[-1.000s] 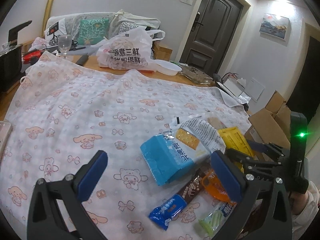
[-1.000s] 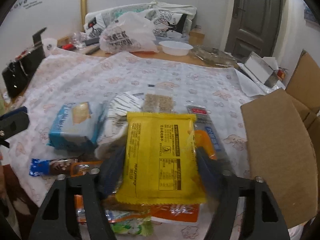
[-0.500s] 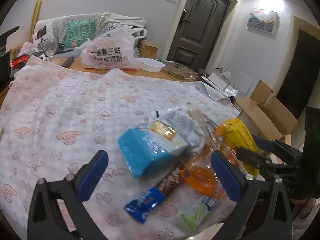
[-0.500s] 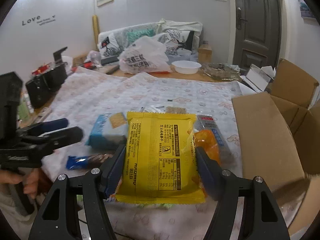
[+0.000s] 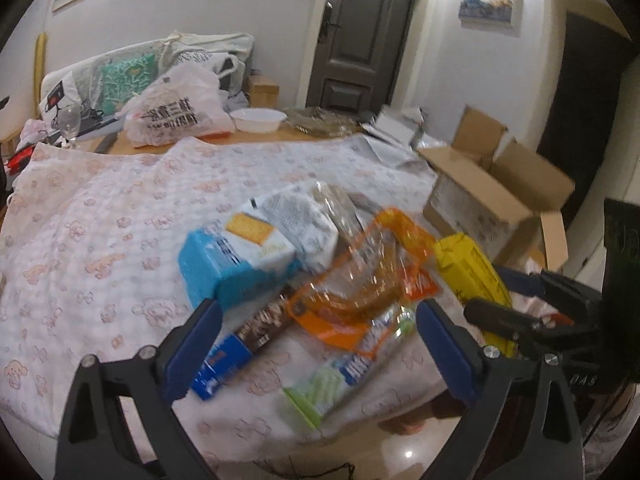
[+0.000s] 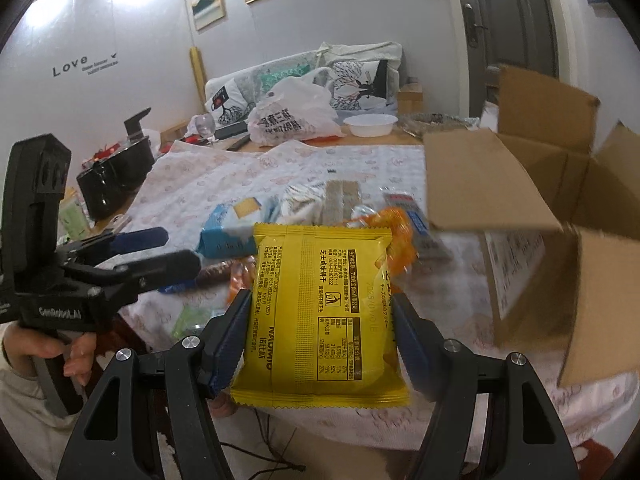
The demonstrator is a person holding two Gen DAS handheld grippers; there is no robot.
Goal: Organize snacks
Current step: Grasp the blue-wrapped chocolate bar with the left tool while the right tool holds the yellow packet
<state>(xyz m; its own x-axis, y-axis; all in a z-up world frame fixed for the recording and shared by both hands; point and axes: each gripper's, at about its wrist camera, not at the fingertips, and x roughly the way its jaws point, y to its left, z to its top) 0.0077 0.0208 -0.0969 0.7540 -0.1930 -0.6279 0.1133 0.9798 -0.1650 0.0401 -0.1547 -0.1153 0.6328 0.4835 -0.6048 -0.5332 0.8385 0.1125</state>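
My right gripper [image 6: 322, 302] is shut on a yellow snack packet [image 6: 320, 312], held upright off the table near its front edge, just left of an open cardboard box [image 6: 520, 200]. A pile of snacks lies on the pink-patterned tablecloth [image 5: 100, 220]: a blue cracker pack [image 5: 232, 264], a white pack [image 5: 304, 224], an orange clear packet [image 5: 360, 280], a brown-and-blue bar [image 5: 240, 340] and a green-and-blue pack [image 5: 340, 380]. My left gripper [image 5: 314, 316] hovers over the pile's near side. Its jaws are closing, wide apart, pads touching nothing.
At the table's far end stand a white plastic bag [image 5: 176, 112], a white bowl [image 5: 260, 120] and a wine glass [image 5: 70, 120]. A black pot [image 6: 116, 176] sits at the left side. The cardboard box [image 5: 480, 200] stands beside the table's right edge.
The right gripper has lifted the yellow packet off the pile, back toward the front edge and nearer the box. The left gripper has shifted right, so the pile now sits between its fingers.
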